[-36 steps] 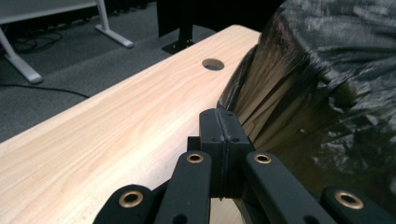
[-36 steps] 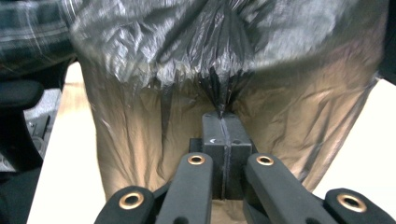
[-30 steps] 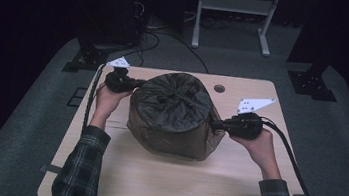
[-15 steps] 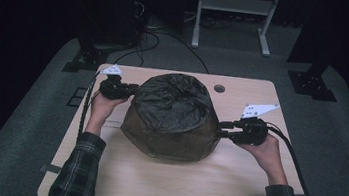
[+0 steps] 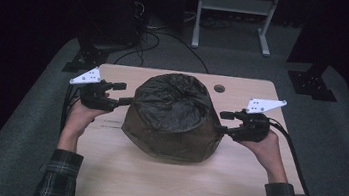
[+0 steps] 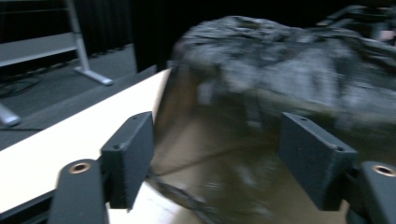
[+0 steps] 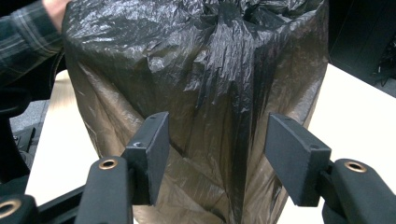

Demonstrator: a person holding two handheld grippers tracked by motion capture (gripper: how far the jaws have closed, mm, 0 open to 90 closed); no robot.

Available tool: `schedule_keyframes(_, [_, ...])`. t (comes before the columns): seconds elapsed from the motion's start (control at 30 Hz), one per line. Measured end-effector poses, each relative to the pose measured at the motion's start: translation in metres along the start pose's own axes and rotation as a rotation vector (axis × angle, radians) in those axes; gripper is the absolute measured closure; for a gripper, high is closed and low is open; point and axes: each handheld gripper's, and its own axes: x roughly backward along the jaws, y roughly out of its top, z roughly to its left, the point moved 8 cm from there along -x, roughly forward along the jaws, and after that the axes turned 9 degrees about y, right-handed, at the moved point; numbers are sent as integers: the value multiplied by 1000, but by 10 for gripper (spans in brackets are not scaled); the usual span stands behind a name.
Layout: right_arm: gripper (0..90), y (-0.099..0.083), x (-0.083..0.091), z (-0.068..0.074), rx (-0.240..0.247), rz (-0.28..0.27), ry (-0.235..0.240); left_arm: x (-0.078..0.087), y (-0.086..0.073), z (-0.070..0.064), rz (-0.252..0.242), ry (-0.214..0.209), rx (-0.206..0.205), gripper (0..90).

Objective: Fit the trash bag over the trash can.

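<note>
A round, bin-like shape wrapped in a crinkled dark plastic bag [image 5: 175, 116] stands in the middle of the light wooden table [image 5: 177, 184]. My left gripper [image 5: 122, 93] is open just off the bag's left side. My right gripper [image 5: 221, 122] is open close to its right side. In the left gripper view the bag [image 6: 280, 93] is blurred beyond the spread jaws of the left gripper [image 6: 217, 158], which hold nothing. The right gripper view has the bag [image 7: 201, 84] right in front of the right gripper [image 7: 217, 156]. Its jaws stand wide, with a vertical fold of plastic between them and nothing pinched.
A small round hole [image 5: 219, 88] lies in the table behind the bag. Beyond the table are a white metal frame [image 5: 234, 7], cables on the floor [image 5: 155, 30] and black stand bases [image 5: 312, 85]. The person's plaid sleeves [image 5: 59, 179] come in at the front edge.
Both hands have drawn outward, away from the bag's sides, the left gripper to the left and the right gripper to the right. The bag has settled slightly lower and wider.
</note>
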Motion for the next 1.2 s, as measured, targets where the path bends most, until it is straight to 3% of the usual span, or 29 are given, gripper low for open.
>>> schedule_keyframes(0.03, [391, 0, 0, 0, 0, 0, 0, 0, 0, 0, 0, 0, 0, 212])
schedule_keyframes(0.27, [391, 3, -9, -4, 8, 7, 9, 0, -5, -37, 15, -90, -60, 143])
schedule_keyframes(0.47, [417, 1, -17, -6, 5, 23, 8, -10, -13, -49, 72, -98, -98, 129])
schedule_keyframes(0.57, [507, 1, -19, -7, 8, 17, 10, -14, -16, -51, 96, -98, -117, 311])
schedule_keyframes(0.63, [580, 2, -20, -7, 12, 16, 11, -14, -18, -52, 105, -102, -136, 541])
schedule_keyframes(0.73, [772, 3, -21, -6, 16, 13, 10, -13, -19, -54, 108, -116, -129, 854])
schedule_keyframes(0.77, [848, 4, -21, -5, 14, 13, 13, -13, -19, -54, 106, -121, -121, 897])
schedule_keyframes(0.83, [895, 3, -20, -5, 15, 17, 8, -13, -24, -55, 141, -133, -125, 899])
schedule_keyframes(1.03, [899, -12, -22, -8, -13, 64, 9, -15, -49, -47, 212, -123, -120, 899])
schedule_keyframes(1.2, [899, -29, -29, -15, -35, 123, -6, -16, -64, -37, 268, -85, -124, 899])
